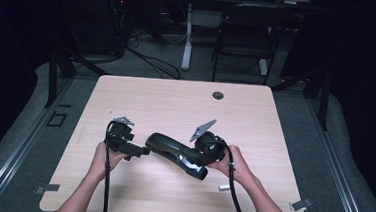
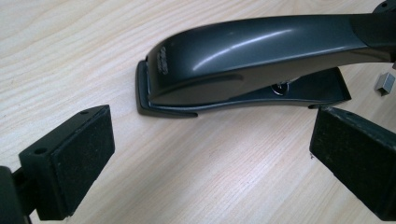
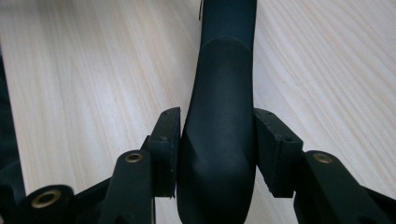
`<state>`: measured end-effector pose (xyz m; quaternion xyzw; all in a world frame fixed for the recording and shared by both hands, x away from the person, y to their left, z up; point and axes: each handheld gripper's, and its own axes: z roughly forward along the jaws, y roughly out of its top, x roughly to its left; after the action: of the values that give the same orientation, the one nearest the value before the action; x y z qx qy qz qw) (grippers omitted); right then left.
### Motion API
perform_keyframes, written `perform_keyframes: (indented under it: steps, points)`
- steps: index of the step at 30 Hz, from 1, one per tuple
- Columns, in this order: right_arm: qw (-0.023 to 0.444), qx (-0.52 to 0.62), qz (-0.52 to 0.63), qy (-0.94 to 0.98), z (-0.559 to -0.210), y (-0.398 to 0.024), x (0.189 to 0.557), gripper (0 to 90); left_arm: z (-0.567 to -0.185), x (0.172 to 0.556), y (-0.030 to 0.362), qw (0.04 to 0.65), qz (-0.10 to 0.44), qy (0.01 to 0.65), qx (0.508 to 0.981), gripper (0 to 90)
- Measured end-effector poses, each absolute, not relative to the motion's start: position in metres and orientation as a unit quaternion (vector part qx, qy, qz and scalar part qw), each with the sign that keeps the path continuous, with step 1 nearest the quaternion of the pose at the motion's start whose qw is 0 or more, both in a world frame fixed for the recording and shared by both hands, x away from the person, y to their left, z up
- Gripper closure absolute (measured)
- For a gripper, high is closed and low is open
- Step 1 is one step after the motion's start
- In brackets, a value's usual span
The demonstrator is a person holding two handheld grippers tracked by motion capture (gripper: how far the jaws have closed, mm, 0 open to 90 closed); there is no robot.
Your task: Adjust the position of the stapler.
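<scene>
Stapler (image 1: 175, 152) on table (image 1: 256, 111), between claws; staple strip (image 1: 224, 187) near its rear end

Light wooden table (image 1: 141, 95) — black stapler (image 1: 175, 152) on it, staple strip (image 1: 224, 187) beside.

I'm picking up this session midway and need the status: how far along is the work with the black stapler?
Done: the right gripper has its pads closed on the rear of the black stapler, which lies on the table. In hand: the left gripper is open, near the stapler's front end without touching it. Left: the loose staple strip lies unused beside the stapler.
</scene>
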<state>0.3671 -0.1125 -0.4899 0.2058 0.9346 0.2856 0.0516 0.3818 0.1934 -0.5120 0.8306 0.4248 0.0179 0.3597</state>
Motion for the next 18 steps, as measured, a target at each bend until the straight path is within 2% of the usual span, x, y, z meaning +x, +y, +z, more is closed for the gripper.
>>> perform_keyframes:
  steps: [10,15,18]
  points:
    - [0.038,0.167,0.27,0.947,-0.487,-0.126,0.367,55.2,-0.512,0.381,0.192,0.356,0.018,0.424,0.833,0.2]
    - [0.053,0.174,0.25,0.951,-0.484,-0.113,0.367,55.0,-0.514,0.383,0.189,0.35,0.019,0.427,0.834,0.2]
    - [0.061,0.187,0.243,0.95,-0.486,-0.097,0.372,50.9,-0.513,0.381,0.189,0.351,0.022,0.425,0.834,0.2]
